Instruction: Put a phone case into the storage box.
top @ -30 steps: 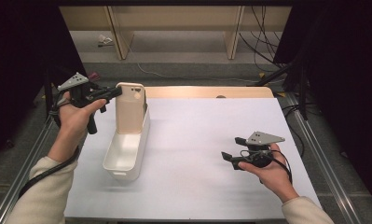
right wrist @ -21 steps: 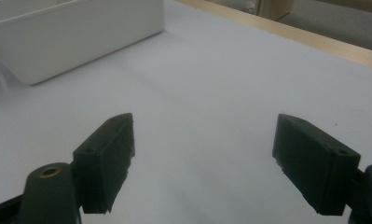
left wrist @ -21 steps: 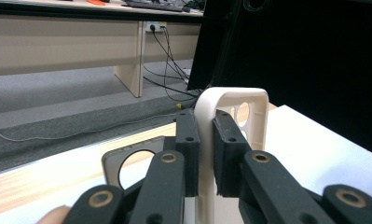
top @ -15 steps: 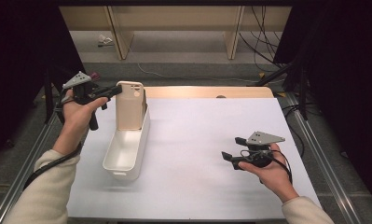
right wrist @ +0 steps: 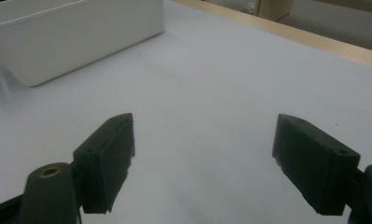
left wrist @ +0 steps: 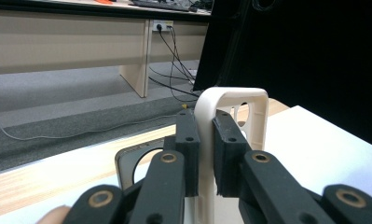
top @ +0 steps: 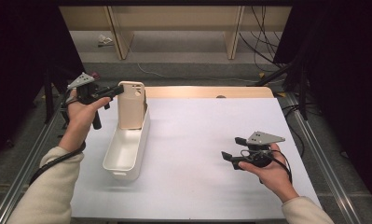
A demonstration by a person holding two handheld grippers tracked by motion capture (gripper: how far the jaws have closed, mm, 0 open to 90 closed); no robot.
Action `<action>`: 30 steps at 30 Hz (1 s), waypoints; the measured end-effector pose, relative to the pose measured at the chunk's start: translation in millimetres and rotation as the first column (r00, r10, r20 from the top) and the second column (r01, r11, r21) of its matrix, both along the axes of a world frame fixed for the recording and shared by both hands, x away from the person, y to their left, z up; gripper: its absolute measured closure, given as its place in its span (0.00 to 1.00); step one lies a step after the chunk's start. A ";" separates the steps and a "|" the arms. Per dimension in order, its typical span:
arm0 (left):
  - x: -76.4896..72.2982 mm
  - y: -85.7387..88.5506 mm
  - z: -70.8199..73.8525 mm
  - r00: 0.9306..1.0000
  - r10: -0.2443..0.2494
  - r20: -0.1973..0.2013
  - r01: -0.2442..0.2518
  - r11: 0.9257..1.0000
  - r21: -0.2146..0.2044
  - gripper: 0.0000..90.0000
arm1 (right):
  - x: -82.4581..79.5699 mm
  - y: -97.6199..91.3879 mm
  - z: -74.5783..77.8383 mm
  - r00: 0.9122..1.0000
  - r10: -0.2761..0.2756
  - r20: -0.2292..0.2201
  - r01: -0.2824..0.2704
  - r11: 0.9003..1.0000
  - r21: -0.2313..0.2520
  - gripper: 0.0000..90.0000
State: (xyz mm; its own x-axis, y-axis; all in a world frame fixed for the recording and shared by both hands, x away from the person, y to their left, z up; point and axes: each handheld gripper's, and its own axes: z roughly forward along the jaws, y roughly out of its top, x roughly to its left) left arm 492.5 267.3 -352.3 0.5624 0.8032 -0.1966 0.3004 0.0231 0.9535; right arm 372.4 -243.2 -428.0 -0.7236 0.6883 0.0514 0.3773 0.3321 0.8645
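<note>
A cream-coloured plastic phone case (top: 131, 105) with rounded corners and camera cut-outs near its top stands upright in the far end of a long white rectangular plastic bin (top: 126, 148), its lower edge down inside the bin and its upper part rising well above the rim. The left gripper (top: 113, 91) comes in level from the left and pinches the case's left side edge near the top; in the left gripper view the two black pads (left wrist: 188, 140) press on either side of the case's thin cream wall (left wrist: 230, 100), with the case's rim arching over them. The left hand (top: 81, 112) holds that gripper beside the bin's far left corner, over the edge of the table.

The bin lies lengthwise on the white table sheet (top: 211, 135), towards the left side. Well apart from it, on the right of the sheet, the right gripper (top: 230, 148) rests low in the right hand (top: 267, 170) with its jaws spread wide and nothing between them; the right gripper view shows both black pads (right wrist: 106, 158) apart above the bare sheet, the bin's white wall (right wrist: 81, 37) farther off
</note>
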 end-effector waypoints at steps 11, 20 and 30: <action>8.6 -1.2 -12.0 1.000 0.018 -0.014 -0.018 1.000 0.015 0.91 | 0.1 -0.2 -0.4 1.000 -0.002 -0.004 0.002 1.000 0.005 0.24; 13.0 -1.2 -20.0 1.000 0.024 -0.014 -0.024 1.000 0.009 0.91 | 0.3 0.0 -0.7 1.000 0.000 -0.006 0.000 1.000 0.007 0.24; 15.6 0.5 -31.7 0.999 0.034 -0.025 -0.033 0.999 0.007 0.91 | 0.2 -0.1 -0.7 1.000 0.000 -0.006 0.000 1.000 0.008 0.24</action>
